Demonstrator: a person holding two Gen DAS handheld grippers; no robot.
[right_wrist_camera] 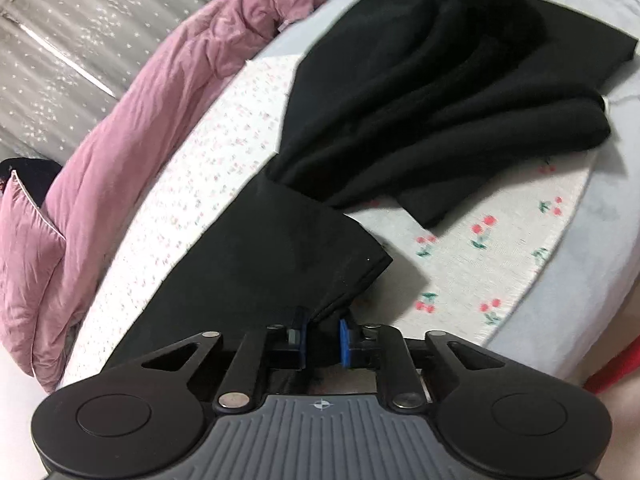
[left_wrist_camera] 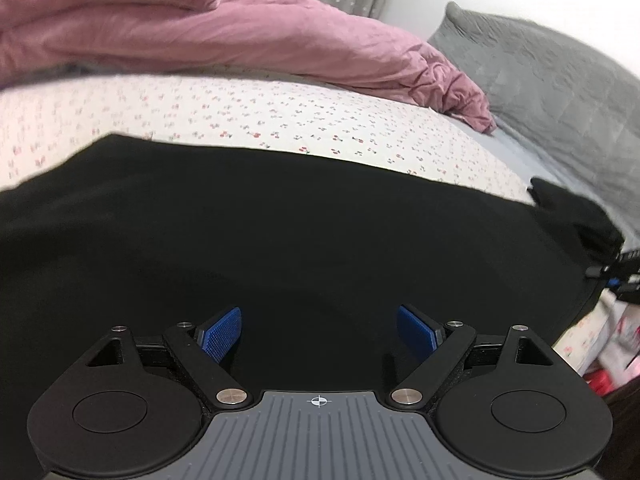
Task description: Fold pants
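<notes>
A rumpled pink duvet [left_wrist_camera: 224, 36] lies bunched along the far side of the bed, with a grey quilted pillow [left_wrist_camera: 560, 88] beyond it and a star-patterned grey curtain [right_wrist_camera: 60, 60] behind; the bed's white sheet [left_wrist_camera: 280, 116] is printed with small cherries. A pile of other black clothing [right_wrist_camera: 460, 92] sits heaped further up the bed, overlapping the far end of the pants. The black pants [left_wrist_camera: 280, 240] lie spread flat across the sheet directly ahead of and under the left hand-held gripper [left_wrist_camera: 319, 330], whose blue pads stand wide apart with only the dark cloth below them, nothing gripped. The right hand-held gripper [right_wrist_camera: 323, 338] has its pads drawn close together on a fold of the pants' edge, the cloth pinched between them and lifting slightly. The pants [right_wrist_camera: 256, 256] look plain, matte, mostly smooth, with a neat hemmed corner near that gripper
</notes>
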